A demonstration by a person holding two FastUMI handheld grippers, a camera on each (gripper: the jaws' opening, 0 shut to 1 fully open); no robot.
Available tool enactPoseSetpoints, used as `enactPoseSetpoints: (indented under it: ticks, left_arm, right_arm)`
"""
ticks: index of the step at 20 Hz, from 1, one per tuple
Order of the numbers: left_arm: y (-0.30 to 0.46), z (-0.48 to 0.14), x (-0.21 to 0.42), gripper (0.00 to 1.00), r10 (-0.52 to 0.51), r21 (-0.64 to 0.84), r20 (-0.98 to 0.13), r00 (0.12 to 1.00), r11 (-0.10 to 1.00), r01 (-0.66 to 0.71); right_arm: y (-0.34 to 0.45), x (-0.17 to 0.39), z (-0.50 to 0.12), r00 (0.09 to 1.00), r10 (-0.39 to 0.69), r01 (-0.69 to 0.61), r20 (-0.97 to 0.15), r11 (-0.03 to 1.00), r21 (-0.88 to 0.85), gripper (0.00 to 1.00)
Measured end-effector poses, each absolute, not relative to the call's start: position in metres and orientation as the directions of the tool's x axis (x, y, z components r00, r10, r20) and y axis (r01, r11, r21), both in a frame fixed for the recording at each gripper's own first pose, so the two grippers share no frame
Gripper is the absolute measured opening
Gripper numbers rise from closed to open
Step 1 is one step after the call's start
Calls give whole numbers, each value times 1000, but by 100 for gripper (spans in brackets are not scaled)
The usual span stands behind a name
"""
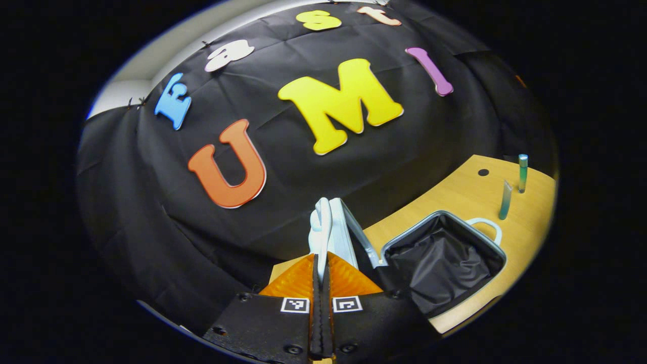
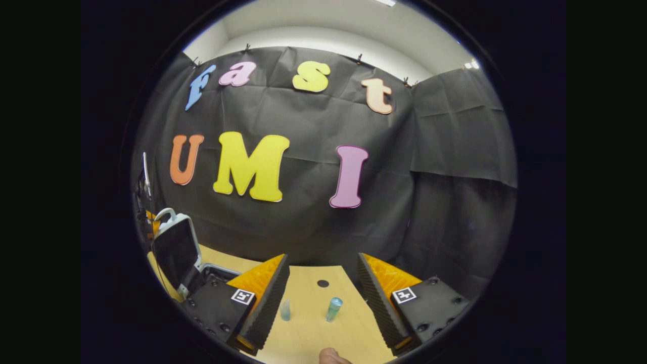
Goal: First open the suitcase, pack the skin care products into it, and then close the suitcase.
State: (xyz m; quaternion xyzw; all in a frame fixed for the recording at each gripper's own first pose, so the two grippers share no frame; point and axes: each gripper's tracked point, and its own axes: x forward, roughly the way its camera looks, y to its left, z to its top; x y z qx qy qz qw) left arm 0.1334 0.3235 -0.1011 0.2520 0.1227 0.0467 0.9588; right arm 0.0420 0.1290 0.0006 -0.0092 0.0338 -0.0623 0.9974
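Suitcase point(image 1: 445, 258) stood open on the wooden desk point(image 1: 465, 187), its crinkled black lining bare, at four o'clock from the left tongs point(image 1: 320, 268), clenched on the pale hard lid's point(image 1: 328, 227) edge. Two slim greenish tubes point(image 2: 333, 308) waited unpacked between the released right tongs point(image 2: 323, 288). Packing and closing remained.

Wood table point(image 2: 308, 323) w/ small dark hole point(image 2: 323, 283) near back edge; white wall point(image 2: 323, 38) above cloth.
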Motion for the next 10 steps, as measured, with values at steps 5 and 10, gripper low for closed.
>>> enactPoseSetpoints:
  ticks: [5,10]
  left_arm:
    - [401,-139,136,3,220,442,-243,945,892,-94]
    - [456,-198,152,3,229,436,-350,908,898,-59]
  right_arm:
    - [151,37,-11,982,-132,133,-134,991,-4,80]
    - [151,27,-15,976,-157,152,-151,987,-44,80]
